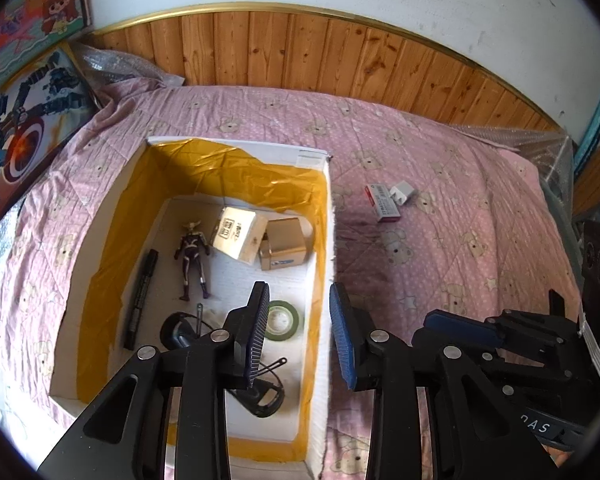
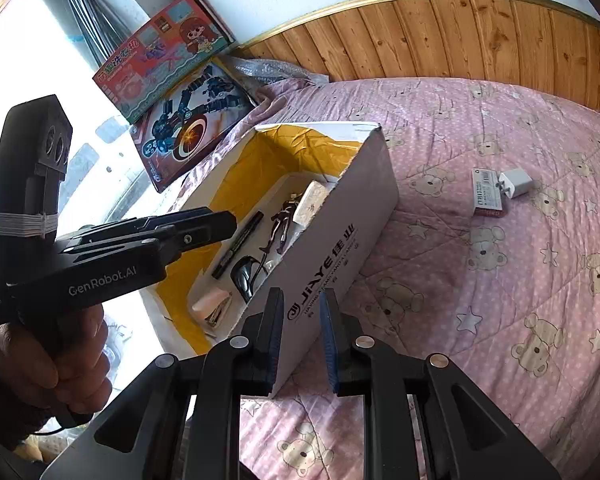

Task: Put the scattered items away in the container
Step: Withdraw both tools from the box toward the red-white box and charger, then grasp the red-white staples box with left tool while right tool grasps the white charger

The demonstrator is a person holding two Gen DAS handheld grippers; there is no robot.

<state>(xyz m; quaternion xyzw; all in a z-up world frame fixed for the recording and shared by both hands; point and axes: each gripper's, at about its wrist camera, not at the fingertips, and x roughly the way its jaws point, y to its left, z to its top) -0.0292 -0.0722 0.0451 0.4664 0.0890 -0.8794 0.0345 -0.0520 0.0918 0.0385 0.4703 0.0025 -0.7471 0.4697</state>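
Left wrist view: on the pink bed (image 1: 440,160) stands the open white box (image 1: 324,220) lined with yellow, holding two small cartons, a figurine (image 1: 192,252), a black marker (image 1: 142,296), and a tape roll (image 1: 282,320). Right of it lie a small packet (image 1: 382,202) and white charger (image 1: 404,192). The left claw (image 1: 300,332) gapes empty over the box's right wall; the right claw (image 2: 300,340) is nearly closed, holding nothing.

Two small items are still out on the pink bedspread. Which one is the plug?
The white cube-shaped charger plug, prongs showing; it lies touching the flat red-and-white printed box, the side farther from the container.
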